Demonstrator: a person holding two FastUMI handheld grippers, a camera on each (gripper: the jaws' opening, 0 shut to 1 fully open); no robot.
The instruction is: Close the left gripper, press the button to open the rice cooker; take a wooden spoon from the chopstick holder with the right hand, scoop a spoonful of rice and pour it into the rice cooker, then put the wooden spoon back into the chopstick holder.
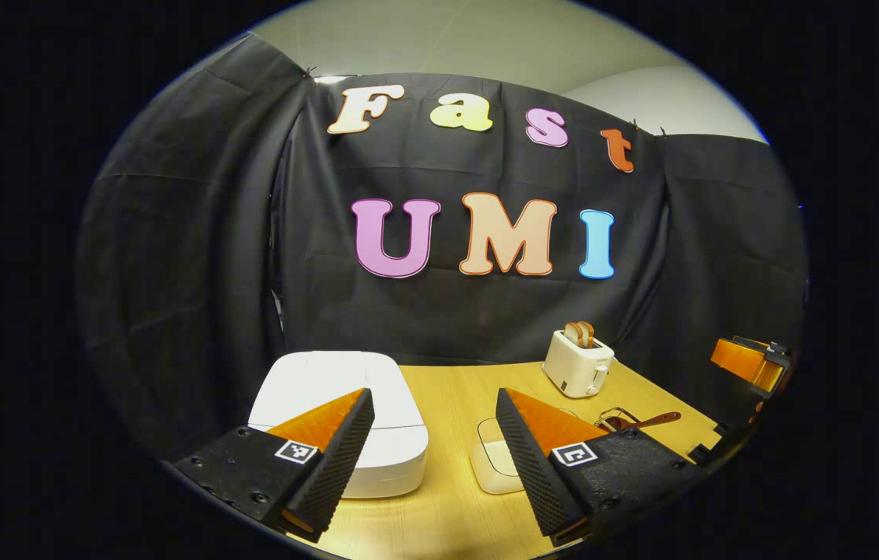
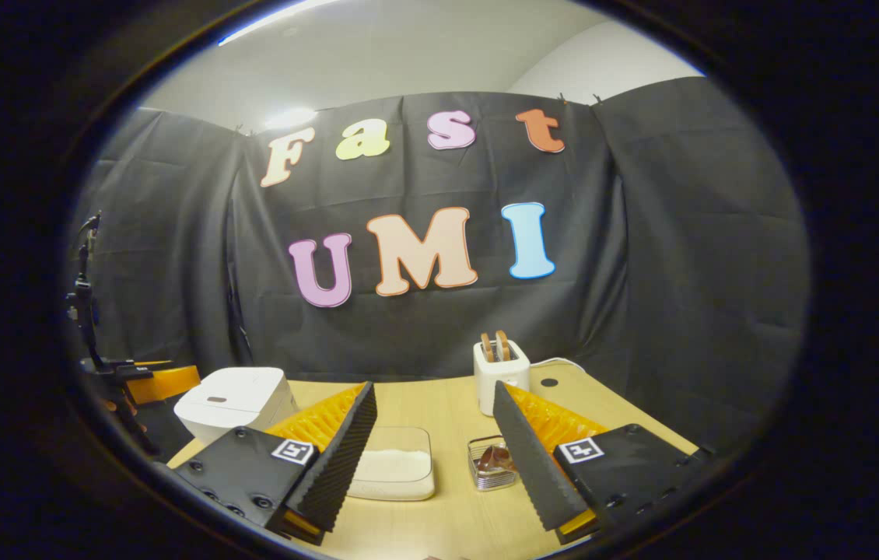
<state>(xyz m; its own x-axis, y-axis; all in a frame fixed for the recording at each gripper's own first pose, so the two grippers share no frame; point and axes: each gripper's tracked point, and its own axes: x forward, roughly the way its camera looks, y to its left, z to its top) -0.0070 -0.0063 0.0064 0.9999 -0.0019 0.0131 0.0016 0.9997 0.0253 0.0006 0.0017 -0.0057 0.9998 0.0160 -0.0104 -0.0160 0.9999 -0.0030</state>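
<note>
On the wooden surface (image 1: 455, 389) the rice cooker (image 1: 346, 420) sits lid-down; left gripper (image 1: 433, 435) fingers, spread wide like the right gripper (image 2: 432, 435) fingers, should shut fully before pressing its button.

A smooth, glossy white plastic shell is seen on the rice cooker (image 1: 346, 420); the tabletop (image 1: 447, 389) is pale, satin-finished wood; the chopstick holder (image 2: 491, 464) appears shiny metal.
</note>
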